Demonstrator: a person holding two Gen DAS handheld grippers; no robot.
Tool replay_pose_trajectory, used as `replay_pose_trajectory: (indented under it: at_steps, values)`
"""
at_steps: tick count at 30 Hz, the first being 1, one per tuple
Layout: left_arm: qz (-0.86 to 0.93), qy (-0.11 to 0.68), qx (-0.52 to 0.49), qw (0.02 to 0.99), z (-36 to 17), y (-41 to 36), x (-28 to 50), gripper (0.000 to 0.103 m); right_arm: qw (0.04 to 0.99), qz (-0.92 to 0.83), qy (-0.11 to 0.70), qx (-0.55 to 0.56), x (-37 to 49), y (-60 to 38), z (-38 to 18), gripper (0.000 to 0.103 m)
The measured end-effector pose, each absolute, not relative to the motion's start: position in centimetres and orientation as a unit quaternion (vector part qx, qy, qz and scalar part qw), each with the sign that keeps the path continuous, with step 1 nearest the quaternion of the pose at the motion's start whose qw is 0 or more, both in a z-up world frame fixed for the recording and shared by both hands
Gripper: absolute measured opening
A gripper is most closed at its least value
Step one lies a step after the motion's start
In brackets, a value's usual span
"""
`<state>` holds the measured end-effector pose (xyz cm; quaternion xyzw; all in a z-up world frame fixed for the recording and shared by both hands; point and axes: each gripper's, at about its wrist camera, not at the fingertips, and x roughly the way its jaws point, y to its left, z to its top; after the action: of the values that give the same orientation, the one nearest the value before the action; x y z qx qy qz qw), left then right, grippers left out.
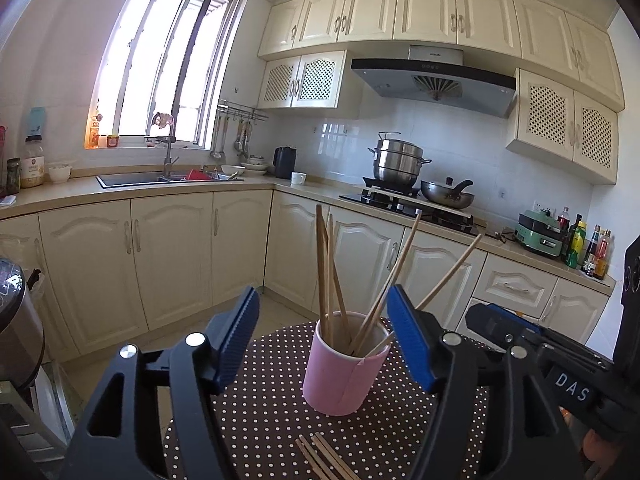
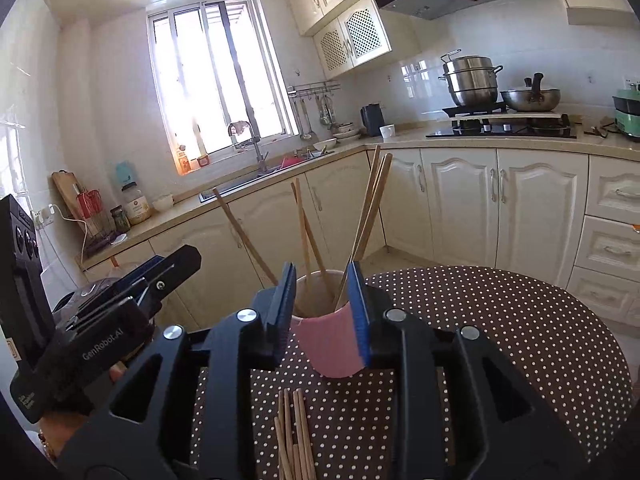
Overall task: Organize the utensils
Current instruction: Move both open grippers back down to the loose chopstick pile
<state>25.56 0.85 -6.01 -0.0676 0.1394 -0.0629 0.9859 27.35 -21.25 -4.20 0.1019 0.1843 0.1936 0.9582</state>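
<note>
I hold my left gripper [image 1: 324, 340] wide and right gripper [image 2: 320, 312] narrow, both empty, with the pink cup [image 1: 344, 364] at 12 o'clock, ready for the loose chopsticks [image 2: 294, 436] at 6.

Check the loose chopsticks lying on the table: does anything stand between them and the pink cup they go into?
Nothing visible does. The loose chopsticks lie on bare tablecloth just in front of the pink cup. The cup's mouth is open, though the chopsticks already inside splay across part of it.

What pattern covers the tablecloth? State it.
Brown tablecloth with white polka dots; clearest in the right wrist view.
</note>
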Motion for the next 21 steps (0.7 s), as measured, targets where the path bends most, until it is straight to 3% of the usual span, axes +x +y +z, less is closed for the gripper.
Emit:
replay_pose_trajectory:
  at_steps: [9,10,13,21]
  values:
    - [-0.067,0.211,-0.053,0.974,-8.6,-0.1,23.8,0.066,0.952,0.196,0.214,0.094,25.0,-21.8,-5.5,0.028]
    - [-0.066,0.222,-0.053,0.971,-9.1,-0.2,23.8,0.066,0.951,0.195,0.222,0.093,24.8,-21.8,-5.9,0.029]
    - [-0.064,0.260,-0.048,0.962,-10.9,-0.7,23.5,0.066,0.946,0.193,0.246,0.089,24.4,-22.0,-7.1,0.047]
    - [-0.059,0.364,-0.040,0.929,-16.7,-2.1,23.4,0.066,0.929,0.192,0.305,0.079,23.1,-22.3,-11.2,0.047]
